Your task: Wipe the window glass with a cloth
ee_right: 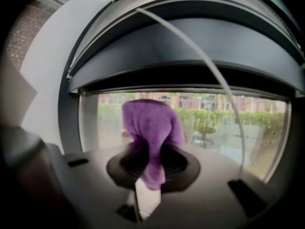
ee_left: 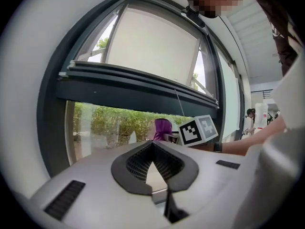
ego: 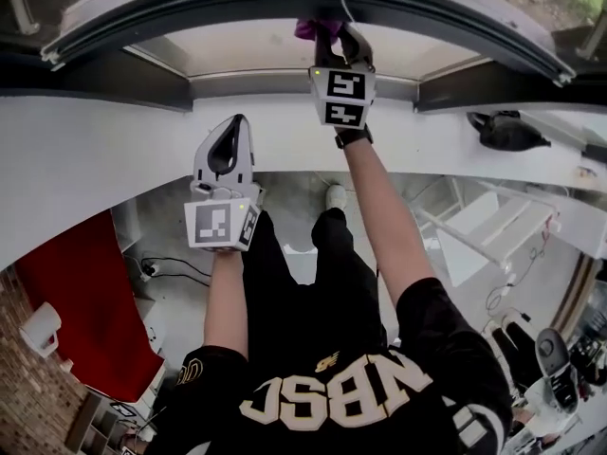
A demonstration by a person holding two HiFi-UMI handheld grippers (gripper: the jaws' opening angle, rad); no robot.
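Observation:
A purple cloth (ego: 318, 28) is pressed up at the window glass (ego: 266, 50) at the top of the head view, and my right gripper (ego: 334, 38) is shut on it. In the right gripper view the cloth (ee_right: 150, 125) bunches out past the jaws of the right gripper (ee_right: 151, 159), with the glass (ee_right: 219, 123) and green hedges behind it. My left gripper (ego: 229, 140) hangs lower and to the left, away from the glass, shut with nothing in it. From the left gripper (ee_left: 153, 146) I see the cloth (ee_left: 163, 128) and the right gripper's marker cube (ee_left: 198, 130).
A dark window frame (ego: 114, 74) surrounds the pane, over a white sill (ego: 95, 150). A blind cord (ee_right: 209, 66) hangs in front of the glass. A black bag (ego: 507, 131) lies on the sill at the right. A red panel (ego: 85, 301) stands at the lower left.

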